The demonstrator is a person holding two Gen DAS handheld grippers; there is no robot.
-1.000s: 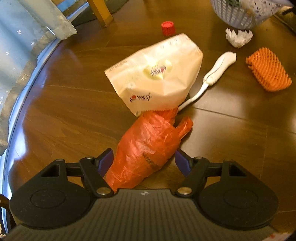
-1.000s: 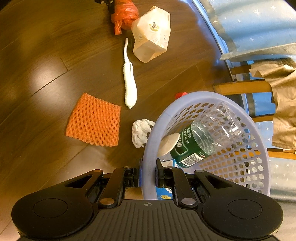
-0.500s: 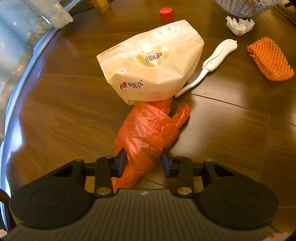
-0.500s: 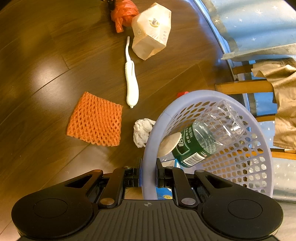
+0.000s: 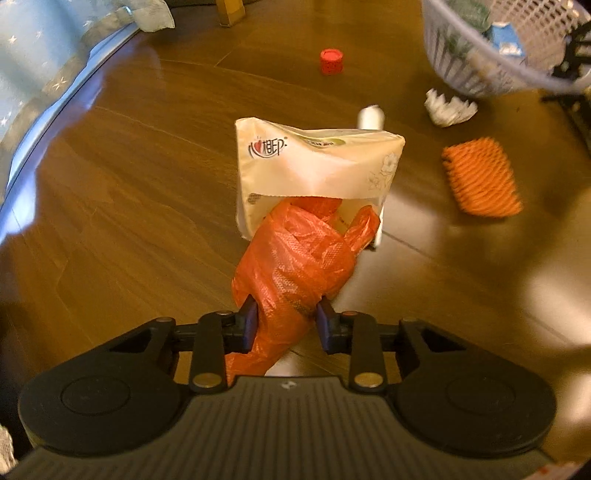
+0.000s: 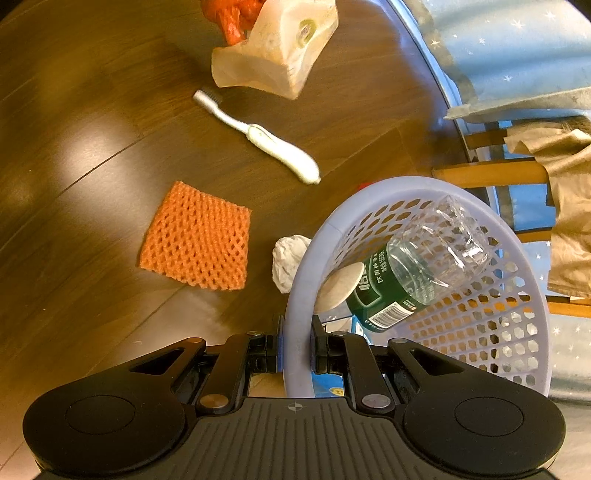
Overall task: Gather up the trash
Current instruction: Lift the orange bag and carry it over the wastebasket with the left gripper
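My left gripper [image 5: 285, 319] is shut on a crumpled orange plastic bag [image 5: 295, 258], whose far end sits in the mouth of a cream tissue pack [image 5: 317, 166]. The same orange plastic bag [image 6: 231, 14] and tissue pack [image 6: 280, 55] appear at the top of the right wrist view. My right gripper [image 6: 297, 347] is shut on the rim of a lilac plastic basket [image 6: 480, 332], which holds a clear bottle with a green label [image 6: 406, 273]. In the left wrist view the basket [image 5: 480, 70] is at the top right.
On the wooden floor lie a white toothbrush [image 6: 266, 138], an orange foam net [image 6: 197, 240], a crumpled white tissue [image 6: 286, 258] and a red bottle cap [image 5: 331, 61]. A blue starred curtain [image 6: 498, 48] and wooden chair legs [image 6: 487, 173] border the floor.
My left gripper shut on the orange bag and lifted it; the tissue pack tipped up with it. The right gripper with the basket has come closer to the trash.
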